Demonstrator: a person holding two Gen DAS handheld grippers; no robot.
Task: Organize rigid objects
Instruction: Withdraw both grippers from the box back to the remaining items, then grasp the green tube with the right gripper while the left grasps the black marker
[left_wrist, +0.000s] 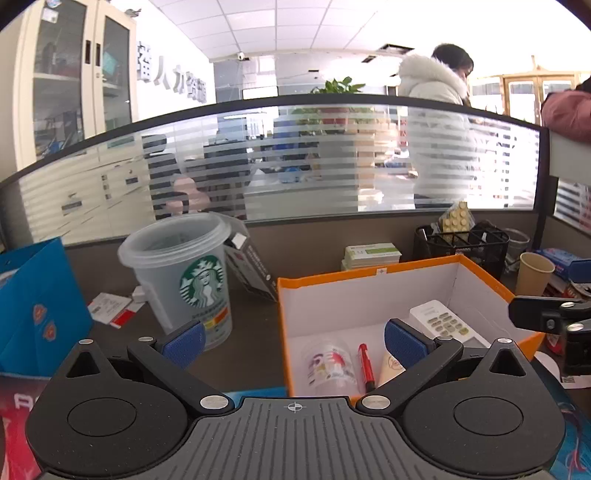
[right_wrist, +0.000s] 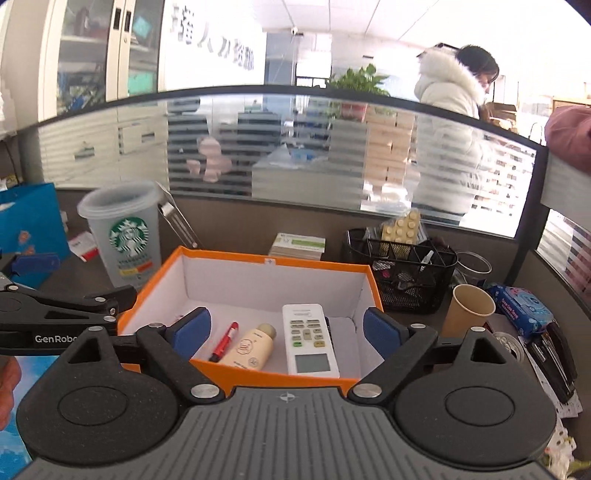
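Flanking orange box (right_wrist: 258, 260) rim, left gripper (left_wrist: 294, 338), right gripper (right_wrist: 287, 332), both spread, empty.

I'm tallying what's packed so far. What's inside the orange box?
In the orange box: a white remote, a cream bottle, a red pen, and a small clear printed cup. The near wall hides part of the floor.

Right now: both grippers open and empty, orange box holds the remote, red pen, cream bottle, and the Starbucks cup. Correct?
Not quite. The Starbucks cup stands on the desk outside the orange box, as the right wrist view shows. The remote, red pen and cream bottle are inside; both grippers open, empty.
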